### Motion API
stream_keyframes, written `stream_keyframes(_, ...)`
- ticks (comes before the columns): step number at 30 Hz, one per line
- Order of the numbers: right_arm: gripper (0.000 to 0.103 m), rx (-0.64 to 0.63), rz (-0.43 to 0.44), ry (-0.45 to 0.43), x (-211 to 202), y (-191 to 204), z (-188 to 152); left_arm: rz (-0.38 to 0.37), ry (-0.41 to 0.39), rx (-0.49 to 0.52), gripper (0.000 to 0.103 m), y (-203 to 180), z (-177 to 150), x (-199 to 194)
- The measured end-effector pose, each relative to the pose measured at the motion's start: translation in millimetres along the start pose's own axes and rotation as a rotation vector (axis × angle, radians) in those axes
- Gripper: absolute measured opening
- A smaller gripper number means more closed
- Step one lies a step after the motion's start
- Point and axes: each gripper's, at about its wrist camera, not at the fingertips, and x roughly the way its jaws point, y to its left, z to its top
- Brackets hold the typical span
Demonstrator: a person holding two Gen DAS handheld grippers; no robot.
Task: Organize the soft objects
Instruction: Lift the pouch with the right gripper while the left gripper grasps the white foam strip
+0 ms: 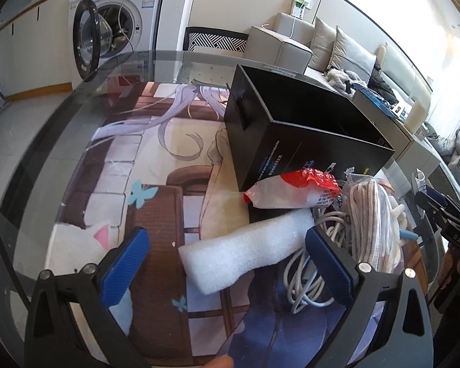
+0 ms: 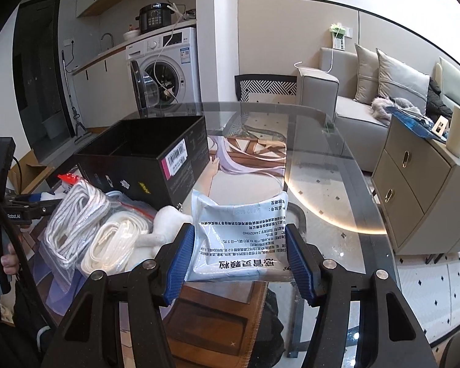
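Early stage. Right gripper (image 2: 240, 256) clamps pale packet (image 2: 239, 233), lifted. Left gripper (image 1: 227, 253) wide, empty, foam piece (image 1: 245, 245) between fingers. Black box (image 1: 303, 132) ahead looks empty; cords, red bag (image 1: 294, 191) left outside.

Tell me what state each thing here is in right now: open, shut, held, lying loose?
Left claw: open, holding nothing.
Right claw: fingers either side of the printed pouch; grip unclear.
Printed pouch: between the right claw's fingers.
Black box: open-topped, upright.
Foam piece: lying loose.
Red and white bag: lying against the box.
Rope bundles: coiled, bagged.
Washing machine: door open.
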Motion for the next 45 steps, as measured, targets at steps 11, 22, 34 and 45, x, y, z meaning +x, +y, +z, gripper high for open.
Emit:
stream_keyframes(11, 0.06, -0.025, 0.031, -0.04, -9.9, 13.9, 3.8, -0.061, -0.002, -0.005, 0.067, 1.7, -5.3, -8.4)
stream_keyframes(22, 0.06, -0.059, 0.067, -0.094, -27.9, 33.7, 14.0, -0.057, -0.08, -0.015, 0.067, 7.1, -2.6, -35.4)
stream_keyframes(34, 0.06, -0.072, 0.104, -0.142, -38.7, 56.4, 29.0, -0.057, -0.207, 0.001, 0.063, 6.4, 8.8, -69.4)
stream_keyframes(45, 0.06, -0.075, 0.121, -0.167, -41.1, 66.0, 44.0, -0.069, -0.248, 0.053, 0.063, -9.6, 24.4, -71.9)
